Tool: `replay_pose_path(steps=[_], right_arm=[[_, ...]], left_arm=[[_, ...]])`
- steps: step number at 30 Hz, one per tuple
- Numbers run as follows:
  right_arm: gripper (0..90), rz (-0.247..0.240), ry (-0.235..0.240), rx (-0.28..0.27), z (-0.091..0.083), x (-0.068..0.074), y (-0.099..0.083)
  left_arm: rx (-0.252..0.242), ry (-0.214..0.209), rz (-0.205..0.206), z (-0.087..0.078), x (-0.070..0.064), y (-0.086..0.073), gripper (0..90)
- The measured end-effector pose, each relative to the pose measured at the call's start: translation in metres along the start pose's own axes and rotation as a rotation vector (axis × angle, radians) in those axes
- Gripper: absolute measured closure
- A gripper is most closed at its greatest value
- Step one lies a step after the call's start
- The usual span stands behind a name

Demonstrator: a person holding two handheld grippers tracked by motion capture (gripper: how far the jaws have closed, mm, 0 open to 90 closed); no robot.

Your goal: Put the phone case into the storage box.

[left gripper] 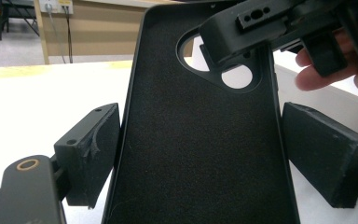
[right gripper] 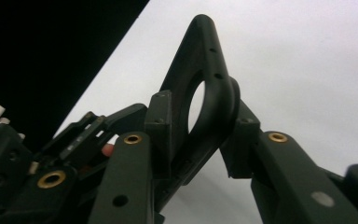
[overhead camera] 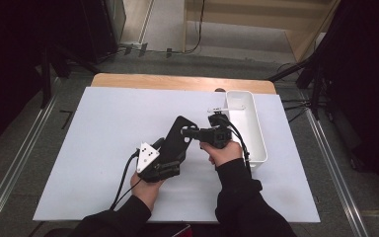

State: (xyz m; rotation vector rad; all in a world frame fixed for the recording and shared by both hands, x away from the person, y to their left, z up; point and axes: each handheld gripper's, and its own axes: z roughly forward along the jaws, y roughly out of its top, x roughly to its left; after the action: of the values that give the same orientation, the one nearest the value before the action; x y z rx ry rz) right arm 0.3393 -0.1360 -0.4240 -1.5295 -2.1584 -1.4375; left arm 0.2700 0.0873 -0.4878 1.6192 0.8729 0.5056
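The left tongs [overhead camera: 170, 148] hold a black phone case [overhead camera: 176, 136] above the white counter [overhead camera: 94, 148], pads closed on its two long edges; the left gripper view shows the soft inner face of the case [left gripper: 200, 154] standing between them. The right tongs [overhead camera: 191, 132] pinch the case's upper end by the camera cutout, one pad on each face, seen clearly in the right gripper view [right gripper: 200, 121]. To do this well, I judge the left grip should stay firm while the right bends or pulls gently, avoiding twist. To the right lies a white bin [overhead camera: 249, 128]. The high view shows the bin and layout; the gripper views give the pad contact.
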Motion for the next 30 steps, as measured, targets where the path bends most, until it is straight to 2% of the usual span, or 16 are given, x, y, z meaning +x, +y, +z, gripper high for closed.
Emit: replay_pose_path(steps=[10, 14, 19, 24, 28, 30], right_arm=[[72.9, 0.023, 0.035, -0.009, -0.005, 0.003, 0.002], [73.1, 0.026, 0.040, -0.018, -0.007, 0.004, 0.002], [74.1, 0.032, 0.050, -0.027, -0.009, 0.005, 0.002], [74.7, 0.022, 0.060, -0.029, -0.011, 0.009, 0.003], [74.8, 0.016, 0.062, -0.033, -0.012, 0.011, 0.003], [74.8, 0.012, 0.061, -0.030, -0.013, 0.011, 0.003]], left_arm=[[-0.009, -0.016, 0.004, 0.000, -0.001, 0.000, 13.8], [-0.007, -0.033, -0.012, 0.000, -0.001, 0.002, 13.9], [-0.001, -0.031, 0.003, 0.000, -0.001, 0.004, 13.6], [0.000, -0.020, 0.049, -0.001, -0.001, 0.008, 13.3], [0.009, -0.026, 0.053, -0.001, 0.000, 0.010, 12.9], [0.013, -0.042, 0.047, 0.000, 0.001, 0.011, 12.7]])
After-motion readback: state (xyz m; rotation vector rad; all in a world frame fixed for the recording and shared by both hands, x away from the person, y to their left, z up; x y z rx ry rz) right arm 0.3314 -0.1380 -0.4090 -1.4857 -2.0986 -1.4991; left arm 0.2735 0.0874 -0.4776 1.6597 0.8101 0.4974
